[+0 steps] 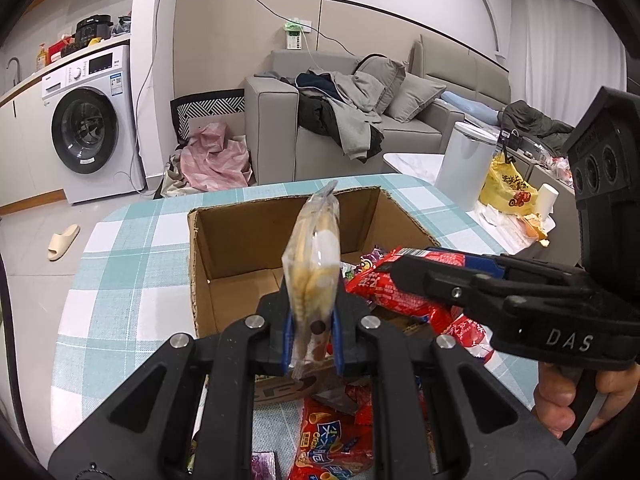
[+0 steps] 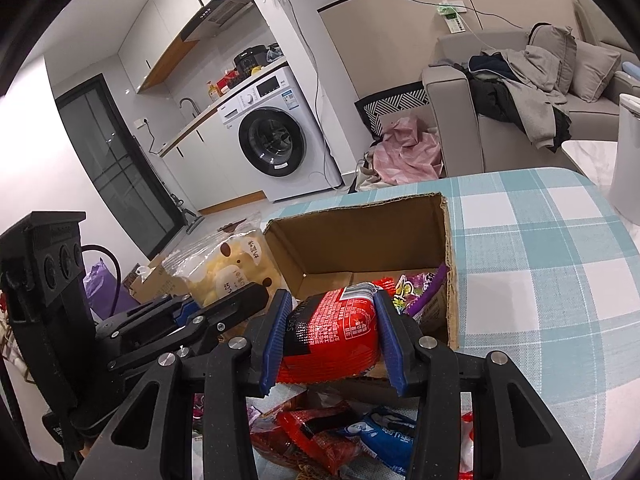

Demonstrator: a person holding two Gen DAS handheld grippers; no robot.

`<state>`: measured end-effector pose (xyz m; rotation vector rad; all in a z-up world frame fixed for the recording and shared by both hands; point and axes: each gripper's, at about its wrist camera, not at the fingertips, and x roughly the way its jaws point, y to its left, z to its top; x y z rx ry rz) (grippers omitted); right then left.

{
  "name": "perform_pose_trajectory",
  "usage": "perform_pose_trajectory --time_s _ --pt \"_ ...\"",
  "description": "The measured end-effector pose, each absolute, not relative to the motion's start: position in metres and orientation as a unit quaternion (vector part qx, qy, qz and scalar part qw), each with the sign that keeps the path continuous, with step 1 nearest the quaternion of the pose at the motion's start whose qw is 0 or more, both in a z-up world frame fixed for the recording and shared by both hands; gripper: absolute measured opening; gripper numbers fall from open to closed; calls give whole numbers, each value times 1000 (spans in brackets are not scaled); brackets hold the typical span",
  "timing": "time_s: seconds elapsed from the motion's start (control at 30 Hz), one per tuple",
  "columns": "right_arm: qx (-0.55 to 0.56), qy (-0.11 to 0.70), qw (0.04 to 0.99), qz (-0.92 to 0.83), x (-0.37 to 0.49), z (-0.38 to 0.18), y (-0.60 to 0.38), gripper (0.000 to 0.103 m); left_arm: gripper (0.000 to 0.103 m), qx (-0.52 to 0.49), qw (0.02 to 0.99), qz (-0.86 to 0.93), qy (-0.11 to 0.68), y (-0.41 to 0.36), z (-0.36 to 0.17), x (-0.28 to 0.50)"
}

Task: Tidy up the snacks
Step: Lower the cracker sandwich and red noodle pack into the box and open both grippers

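Grippers both grip snacks: your left gripper (image 1: 312,320) pinches a clear pastry packet (image 1: 314,256) upright before the cardboard box (image 1: 240,240) mid-bench; your right gripper (image 2: 332,340) clamps a red pouch (image 2: 332,328) at the box's near edge.

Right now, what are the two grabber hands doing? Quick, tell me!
Left gripper: closed, pinching a clear packet of yellow snacks.
Right gripper: closed on a red snack bag, above the cardboard box.
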<state>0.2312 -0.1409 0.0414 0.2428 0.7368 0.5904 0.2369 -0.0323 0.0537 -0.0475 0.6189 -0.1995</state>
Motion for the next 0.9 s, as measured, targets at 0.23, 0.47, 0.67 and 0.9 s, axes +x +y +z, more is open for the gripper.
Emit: perform_pose_trajectory --time_s 0.23,0.47,0.67,0.9 --pt "122 363 880 280 236 36 -140 43 12 -25 943 -99 318 -35 42 250" --pt "128 369 879 272 244 31 -142 43 12 -27 940 -98 327 -34 33 256" --pt "126 377 877 271 248 27 -139 43 12 -21 936 -97 336 -36 28 260" --pt "116 363 882 276 240 34 -143 53 34 -15 937 -100 333 -36 33 248"
